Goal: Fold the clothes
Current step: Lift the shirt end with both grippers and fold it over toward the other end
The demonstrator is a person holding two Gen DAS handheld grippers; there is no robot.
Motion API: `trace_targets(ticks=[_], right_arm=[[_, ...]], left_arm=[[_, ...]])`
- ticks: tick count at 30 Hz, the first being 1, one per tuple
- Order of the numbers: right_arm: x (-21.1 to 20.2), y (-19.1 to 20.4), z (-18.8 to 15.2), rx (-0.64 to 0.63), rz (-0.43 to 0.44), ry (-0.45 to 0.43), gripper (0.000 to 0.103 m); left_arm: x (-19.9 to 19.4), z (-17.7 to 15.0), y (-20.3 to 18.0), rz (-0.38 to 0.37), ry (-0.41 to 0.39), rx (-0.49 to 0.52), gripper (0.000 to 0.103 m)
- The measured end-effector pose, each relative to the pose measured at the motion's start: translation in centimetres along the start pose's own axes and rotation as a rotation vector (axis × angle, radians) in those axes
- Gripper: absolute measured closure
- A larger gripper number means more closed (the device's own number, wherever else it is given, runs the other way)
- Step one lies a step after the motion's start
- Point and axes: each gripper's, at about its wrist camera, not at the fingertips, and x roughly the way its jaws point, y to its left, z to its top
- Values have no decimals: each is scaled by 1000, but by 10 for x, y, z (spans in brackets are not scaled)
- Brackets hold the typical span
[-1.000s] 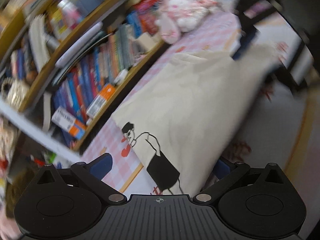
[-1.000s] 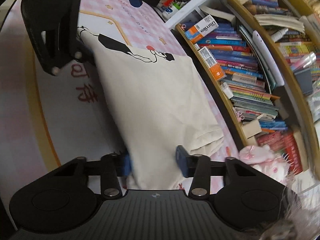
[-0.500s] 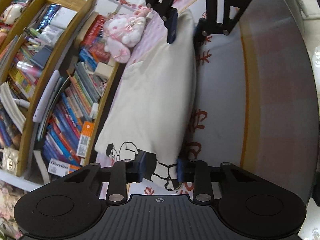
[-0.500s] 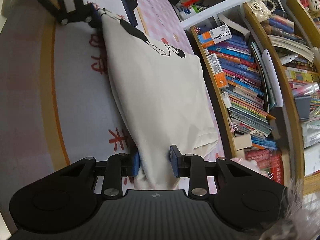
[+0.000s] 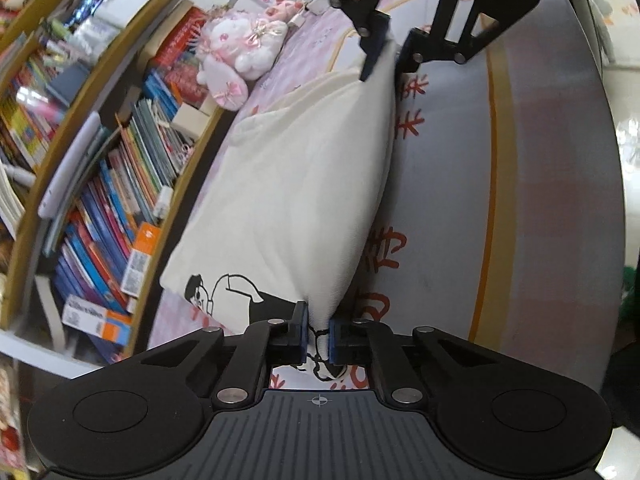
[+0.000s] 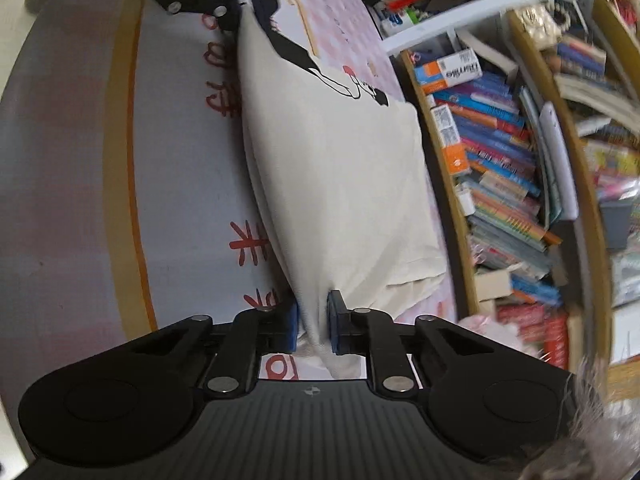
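Crowded wooden bookshelf (image 5: 120,184) beside pink-checked mat (image 5: 320,36).

The cream garment (image 5: 304,184) is showing a matt, finely ribbed knit cloth. The left gripper (image 5: 317,334) is looking like matt black plastic with shiny metal rivets. The far bookshelf (image 6: 448,184) is showing smooth wood.

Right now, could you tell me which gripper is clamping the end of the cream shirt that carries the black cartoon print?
The left gripper: its blue pads pinch the cream shirt at the print; the right gripper holds the plain end.

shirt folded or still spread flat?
Partly folded: the cream shirt lies doubled over, its fold edge pinched by left gripper and right gripper.
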Motion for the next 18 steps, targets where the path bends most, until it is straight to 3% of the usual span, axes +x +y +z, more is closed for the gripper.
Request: trace_targets(ticks=[13, 18], right_arm=[[-76, -69, -19, 364, 460, 5, 90], [-104, -76, -22, 384, 529, -17, 90]], left_arm=[[-94, 21, 33, -301, -28, -127, 96], [-113, 28, 43, -334, -12, -199, 96]])
